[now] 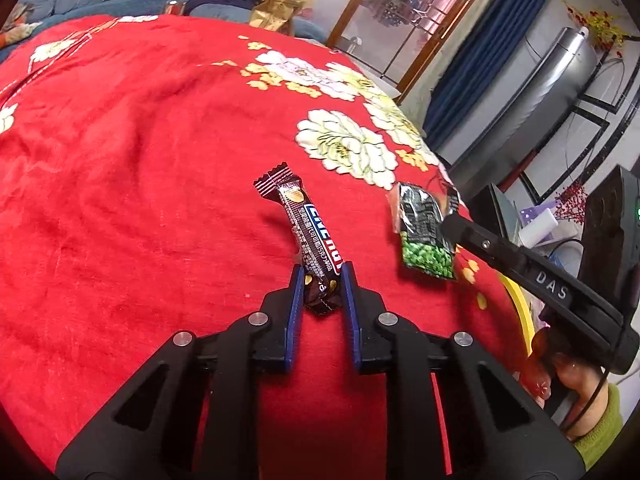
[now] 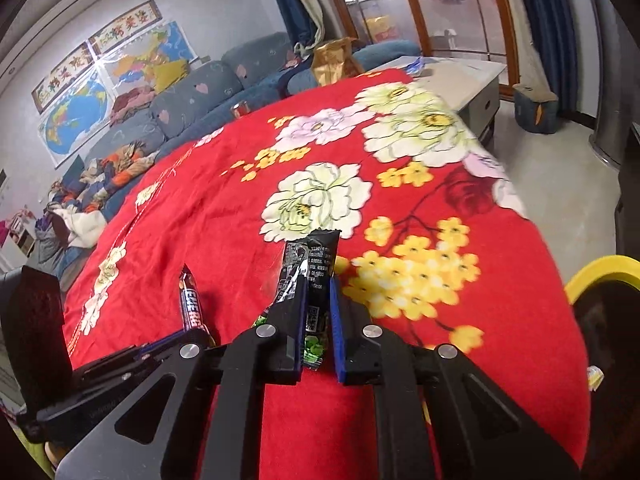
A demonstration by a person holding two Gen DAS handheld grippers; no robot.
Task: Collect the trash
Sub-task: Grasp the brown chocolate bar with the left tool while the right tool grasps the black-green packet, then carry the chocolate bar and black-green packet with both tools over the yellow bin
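On the desk, covered by a red floral cloth [image 1: 140, 168], the left hand-held gripper [image 1: 322, 276] is clenched on the near end of a brown chocolate bar wrapper [image 1: 310, 236], its blue pads pressing both sides while the crimped far end tilts up and away toward the cloth's middle. In the right wrist view the same bar [image 2: 192, 306] shows at the lower left, standing out of the left tool's black fingers. To its right, toward the desk's right edge, the right hand-held gripper [image 2: 318, 304] is clenched on a black snack packet of green peas [image 2: 312, 276]; the packet stands upright between the blue pads, its black top poking above them and its clear, pea-filled bottom showing low between the fingers. From the left wrist view this packet [image 1: 424, 232] hangs off the tip of the right tool's black finger, lifted slightly above the cloth near the right edge. Beyond that edge sits the yellow rim of a bin [image 2: 600, 270]. A hand [image 1: 560, 376] in a green sleeve [image 1: 600, 432] grips the right tool's handle.
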